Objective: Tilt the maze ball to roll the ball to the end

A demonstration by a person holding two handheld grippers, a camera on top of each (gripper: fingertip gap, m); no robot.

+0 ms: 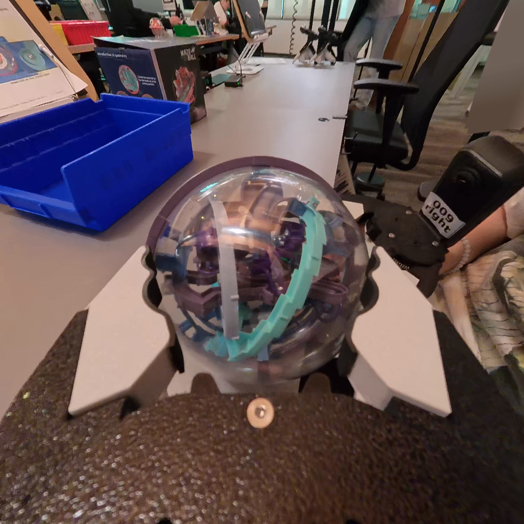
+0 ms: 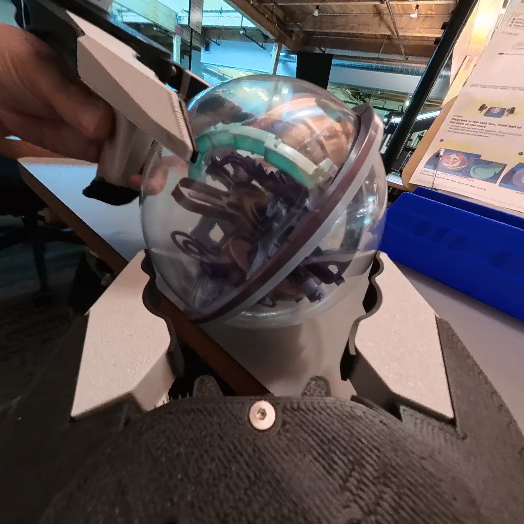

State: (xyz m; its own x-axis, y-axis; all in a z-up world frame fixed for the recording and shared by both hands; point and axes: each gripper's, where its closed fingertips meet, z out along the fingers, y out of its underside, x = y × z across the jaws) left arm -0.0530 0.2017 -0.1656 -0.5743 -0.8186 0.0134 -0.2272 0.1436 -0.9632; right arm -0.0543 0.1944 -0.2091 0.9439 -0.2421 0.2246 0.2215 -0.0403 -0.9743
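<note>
Cradling the maze ball (image 1: 256, 272) above the grey table (image 1: 269, 119), both grippers clamp it between wide-spread fingers, pads pressed at nine and three o'clock. The left gripper (image 1: 256, 269) and right gripper (image 2: 262, 280) meet crosswise. Its dark seam ring (image 2: 326, 226) slants from one to seven o'clock; the tiny ball inside cannot be made out.

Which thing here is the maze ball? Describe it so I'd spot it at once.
Start at the grey table and find the blue bin on it. Just beside the bin, the maze ball sits gripped between both hand-held grippers. It is the only clear sphere, with a dark band round its middle and teal and purple tracks inside.
</note>
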